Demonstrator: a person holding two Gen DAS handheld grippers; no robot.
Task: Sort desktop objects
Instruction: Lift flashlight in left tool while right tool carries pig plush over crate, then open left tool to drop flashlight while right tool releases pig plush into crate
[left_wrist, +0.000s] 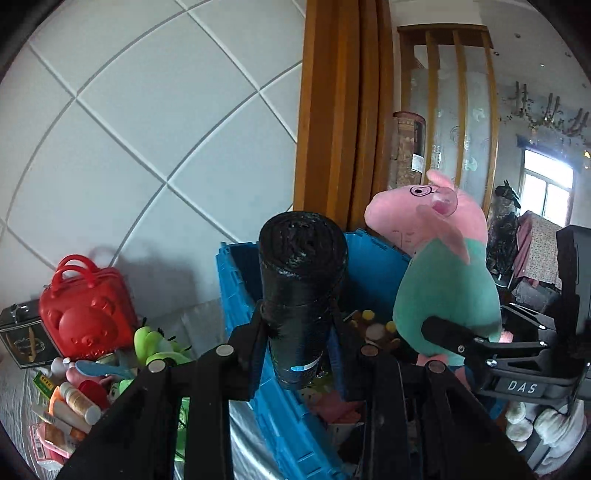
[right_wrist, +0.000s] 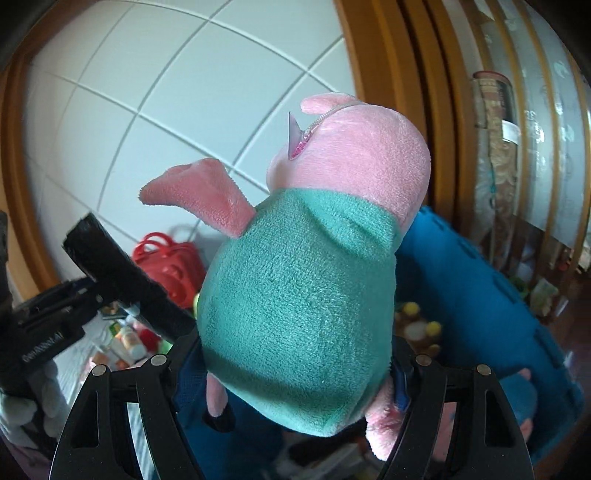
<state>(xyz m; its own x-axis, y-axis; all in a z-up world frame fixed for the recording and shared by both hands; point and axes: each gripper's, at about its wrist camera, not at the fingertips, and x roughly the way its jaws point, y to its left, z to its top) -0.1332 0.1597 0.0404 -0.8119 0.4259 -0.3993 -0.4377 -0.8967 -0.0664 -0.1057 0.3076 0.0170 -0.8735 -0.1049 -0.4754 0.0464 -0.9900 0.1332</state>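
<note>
- Left gripper (left_wrist: 299, 332): closed on a black bag roll (left_wrist: 301, 280), which stands nearly upright between the fingers and projects forward and above the fingertips.
- Right gripper (right_wrist: 295, 354): closed on a pig plush toy (right_wrist: 299, 295), clamped at the lower part of its green body; the pink head points up and away from the gripper.
- Blue crate (left_wrist: 240, 295): directly ahead of and below both grippers; both held items sit above its opening. Small plush items lie inside.
- Red bear case (left_wrist: 86, 314): ahead and to the left of the left gripper, standing against the tiled wall.
- Bottles and small packages (left_wrist: 70, 402): heaped on the bench, lower left of the left gripper, just in front of the red bear case.
</note>
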